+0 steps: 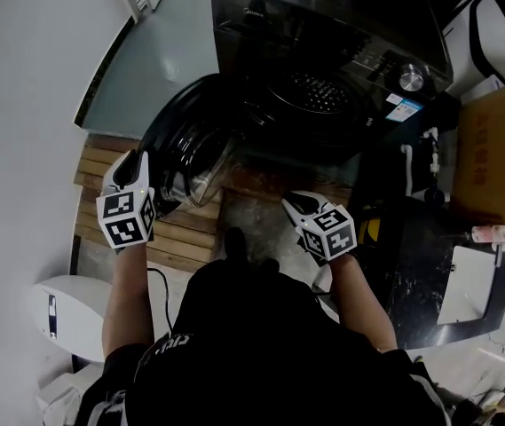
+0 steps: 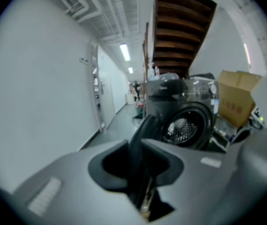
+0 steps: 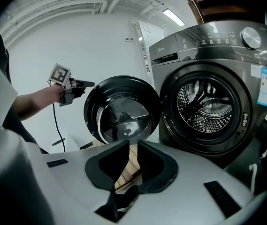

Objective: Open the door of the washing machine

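**Progress on opening the door (image 3: 121,109) of the washing machine (image 3: 208,69)**

Looks pretty much done, judging from the right gripper view. Swung all the way out to the left of the drum (image 3: 207,104) opening, hinged on that side, inner face turned back toward the camera. Dark glossy ring, clear bulging window in the middle, reflections all over it. Can see straight into the perforated steel drum.

Got the left gripper (image 1: 135,165) up at the far free edge, jaws pinching the dark rim edge-on. Makes sense: best leverage out there, well away from the hinge, for steering the swing.

Holding the right gripper (image 1: 298,204) lower, in front of the machine and above the wooden slats (image 1: 181,233). Jaws only a narrow slit apart, nothing between them. Probably just parked clear of the door's arc, not needed for a one-handed pull.

Guessing only a last nudge or a letting go left to do.
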A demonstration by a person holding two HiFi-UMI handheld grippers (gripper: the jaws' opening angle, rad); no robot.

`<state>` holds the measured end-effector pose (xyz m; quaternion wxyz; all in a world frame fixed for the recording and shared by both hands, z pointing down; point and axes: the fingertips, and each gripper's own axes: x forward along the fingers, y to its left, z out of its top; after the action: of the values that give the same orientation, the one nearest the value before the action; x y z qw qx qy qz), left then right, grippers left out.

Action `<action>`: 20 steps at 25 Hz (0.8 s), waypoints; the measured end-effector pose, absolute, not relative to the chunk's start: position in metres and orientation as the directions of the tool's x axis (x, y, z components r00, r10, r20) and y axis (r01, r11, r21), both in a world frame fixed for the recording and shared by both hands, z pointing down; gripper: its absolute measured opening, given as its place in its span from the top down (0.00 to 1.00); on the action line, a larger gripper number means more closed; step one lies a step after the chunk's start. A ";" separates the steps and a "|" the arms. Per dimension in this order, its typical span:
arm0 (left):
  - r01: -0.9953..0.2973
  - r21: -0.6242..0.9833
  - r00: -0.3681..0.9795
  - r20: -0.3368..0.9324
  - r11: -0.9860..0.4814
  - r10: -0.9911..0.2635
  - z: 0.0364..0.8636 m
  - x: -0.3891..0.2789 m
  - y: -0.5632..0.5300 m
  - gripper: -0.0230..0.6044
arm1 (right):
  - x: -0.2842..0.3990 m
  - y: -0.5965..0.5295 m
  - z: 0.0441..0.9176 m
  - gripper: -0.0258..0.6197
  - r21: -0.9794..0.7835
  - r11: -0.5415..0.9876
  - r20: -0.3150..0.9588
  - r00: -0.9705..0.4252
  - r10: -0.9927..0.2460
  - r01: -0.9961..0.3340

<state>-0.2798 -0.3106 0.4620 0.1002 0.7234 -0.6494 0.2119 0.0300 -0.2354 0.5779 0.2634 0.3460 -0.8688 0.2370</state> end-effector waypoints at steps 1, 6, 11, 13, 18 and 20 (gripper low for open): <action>-0.975 -0.153 0.083 0.416 -0.160 -0.906 0.452 -0.272 -0.315 0.82 | 0.030 -0.241 0.573 0.89 -0.220 0.650 0.617 -0.620 -0.485 -0.727; -0.955 -0.110 0.224 0.339 -0.275 -0.914 0.417 -0.231 -0.345 0.84 | 0.026 -0.272 0.541 0.89 -0.176 0.648 0.574 -0.612 -0.545 -0.741; -0.917 -0.003 0.382 0.285 -0.399 -0.879 0.404 -0.191 -0.363 0.85 | 0.023 -0.292 0.508 0.89 -0.124 0.637 0.537 -0.591 -0.602 -0.761; -0.898 0.028 0.429 0.268 -0.438 -0.863 0.403 -0.180 -0.368 0.86 | 0.022 -0.297 0.495 0.89 -0.112 0.630 0.523 -0.585 -0.621 -0.769; -0.847 0.072 0.527 0.246 -0.527 -0.813 0.400 -0.150 -0.376 0.86 | 0.029 -0.308 0.465 0.90 -0.090 0.605 0.478 -0.567 -0.671 -0.791; -0.827 0.078 0.557 0.240 -0.557 -0.795 0.400 -0.136 -0.375 0.86 | 0.037 -0.311 0.456 0.90 -0.082 0.589 0.461 -0.555 -0.693 -0.804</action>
<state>-0.1360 -0.3754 0.3997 0.0911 0.8777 -0.4619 0.0889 0.0374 -0.3111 0.4557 0.1939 0.4299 -0.8701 0.1431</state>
